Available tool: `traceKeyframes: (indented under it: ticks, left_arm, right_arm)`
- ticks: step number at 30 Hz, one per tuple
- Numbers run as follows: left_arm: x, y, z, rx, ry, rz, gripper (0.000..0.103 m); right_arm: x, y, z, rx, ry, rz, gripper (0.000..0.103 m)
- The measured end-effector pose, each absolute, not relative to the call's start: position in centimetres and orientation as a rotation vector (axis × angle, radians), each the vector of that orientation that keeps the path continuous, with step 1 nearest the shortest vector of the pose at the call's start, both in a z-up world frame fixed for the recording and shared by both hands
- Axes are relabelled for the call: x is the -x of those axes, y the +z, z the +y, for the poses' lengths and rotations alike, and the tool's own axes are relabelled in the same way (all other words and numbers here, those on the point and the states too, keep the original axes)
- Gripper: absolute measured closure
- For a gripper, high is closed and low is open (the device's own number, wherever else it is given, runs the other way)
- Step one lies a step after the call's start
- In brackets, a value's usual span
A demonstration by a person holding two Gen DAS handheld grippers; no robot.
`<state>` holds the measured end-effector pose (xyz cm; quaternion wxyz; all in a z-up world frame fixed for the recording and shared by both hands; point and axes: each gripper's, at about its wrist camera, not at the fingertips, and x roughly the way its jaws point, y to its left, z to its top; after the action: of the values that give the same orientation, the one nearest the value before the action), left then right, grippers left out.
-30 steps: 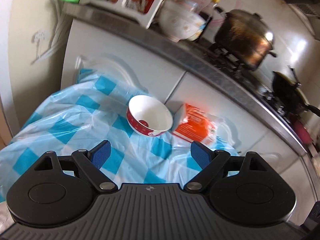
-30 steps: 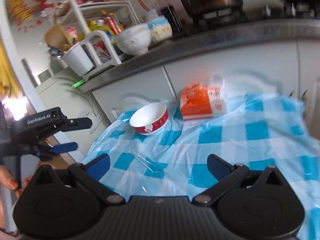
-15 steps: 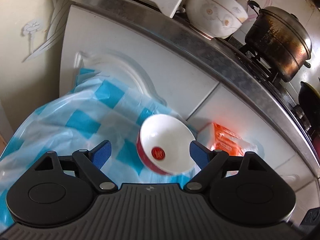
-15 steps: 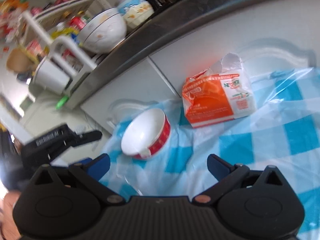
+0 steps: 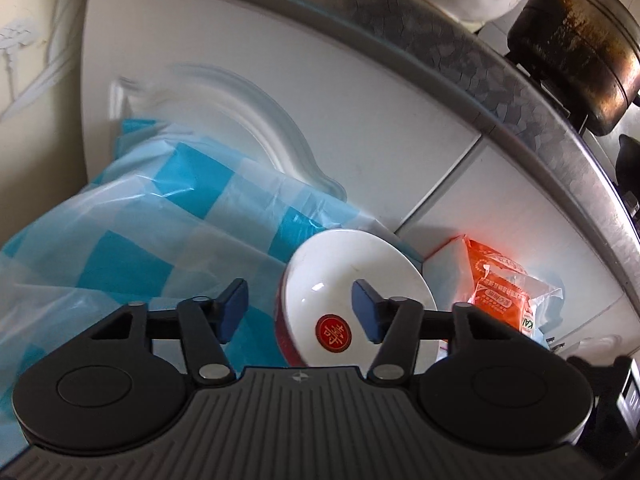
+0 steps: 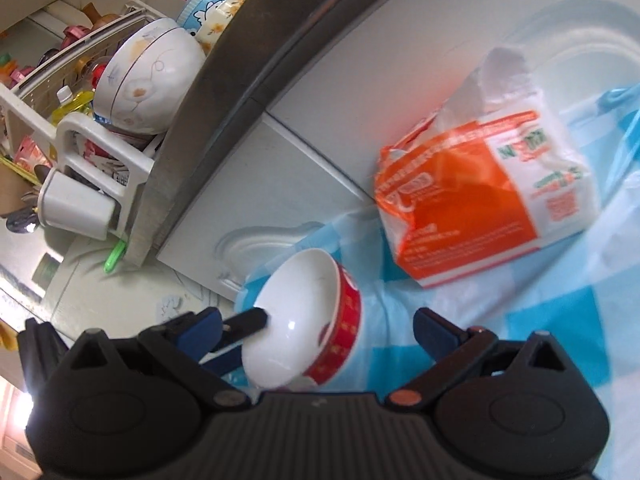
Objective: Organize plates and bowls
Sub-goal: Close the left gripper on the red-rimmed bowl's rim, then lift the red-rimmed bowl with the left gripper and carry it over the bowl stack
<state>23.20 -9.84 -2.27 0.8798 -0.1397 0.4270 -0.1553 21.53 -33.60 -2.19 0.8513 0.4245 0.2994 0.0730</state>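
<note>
I have the left gripper [image 5: 298, 306] straddling the near rim of the red-and-white bowl [image 5: 352, 280] at lower centre on the checked cloth [image 5: 120, 248], jaws just closing but not yet pinching (the right gripper [image 6: 316, 330] hangs wide, empty), ready to lift.

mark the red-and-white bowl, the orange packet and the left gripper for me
red-and-white bowl [image 5: 340, 276]: left wrist view, on its white inside.
orange packet [image 6: 472, 208]: right wrist view, on its orange front.
left gripper [image 5: 298, 310]: left wrist view, midway between the blue fingertips.
</note>
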Motion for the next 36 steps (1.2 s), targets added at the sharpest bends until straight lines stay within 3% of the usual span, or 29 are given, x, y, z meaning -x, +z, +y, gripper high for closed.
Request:
traceKeyframes:
  ticks: [4, 16, 22, 36]
  left_arm:
    - [-24.0, -3.3, -10.2, 0.289, -0.333, 0.907, 0.06]
    - [-24.2, -5.0, -11.0, 0.28, -0.341, 0.918, 0.072]
    - [-23.9, -5.1, -10.8, 0.272, -0.342, 0.917, 0.084]
    - [-20.8, -4.0, -10.7, 0.302, -0.36, 0.917, 0.086]
  right_arm:
    - [-22.9, -3.3, -33.4, -0.936, 0.169, 0.636, 0.006]
    - [-24.3, -4.7, -32.8, -0.999, 0.214, 0.633, 0.006]
    - [-24.2, -4.6, -32.4, -1.01, 0.243, 0.625, 0.004]
    - [-21.4, -3.1, -32.2, -0.985, 0.235, 0.623, 0.0]
